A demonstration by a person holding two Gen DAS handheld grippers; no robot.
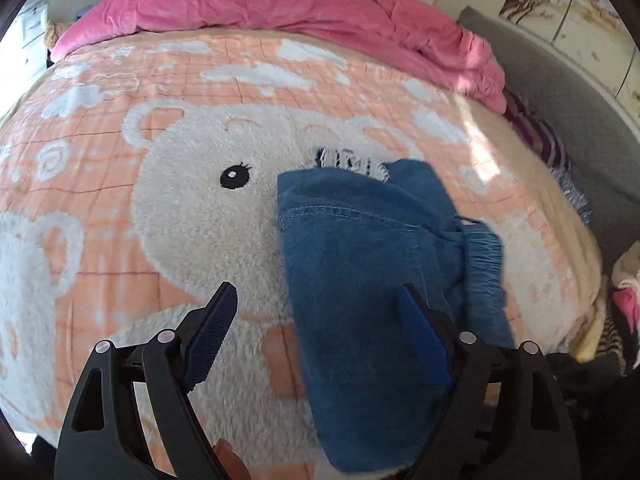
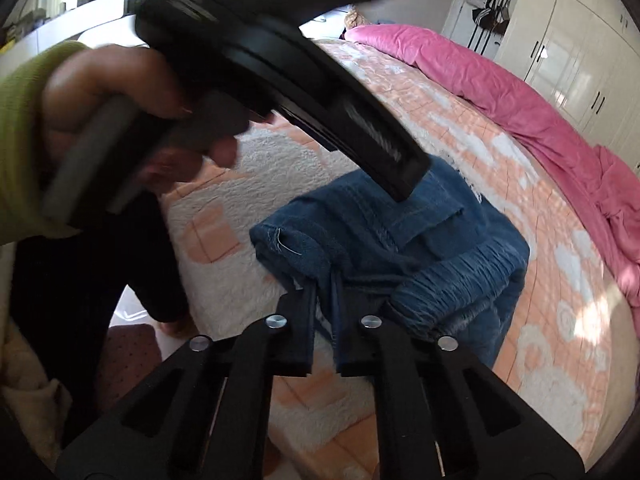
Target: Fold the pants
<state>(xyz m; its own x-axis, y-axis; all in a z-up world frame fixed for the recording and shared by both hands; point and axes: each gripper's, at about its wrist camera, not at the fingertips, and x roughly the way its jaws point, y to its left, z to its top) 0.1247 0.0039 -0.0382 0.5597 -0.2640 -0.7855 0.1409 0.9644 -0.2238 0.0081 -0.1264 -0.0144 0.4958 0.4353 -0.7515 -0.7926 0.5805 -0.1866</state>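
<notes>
Blue denim pants (image 1: 360,264) lie folded in a bundle on a peach bear-print blanket (image 1: 132,184) on the bed. My left gripper (image 1: 320,300) is open, its jaws wide apart just above the near end of the pants. In the right wrist view the pants (image 2: 400,240) show their elastic waistband at the near right. My right gripper (image 2: 324,292) is shut on the near edge of the pants. The left gripper's black body (image 2: 280,72), held by a hand in a green sleeve, hovers over the pants there.
A crumpled pink duvet (image 1: 304,12) lies along the far side of the bed. White wardrobes (image 2: 580,64) stand behind it. A grey surface (image 1: 568,92) and striped clothes (image 1: 548,140) lie beside the bed's right edge.
</notes>
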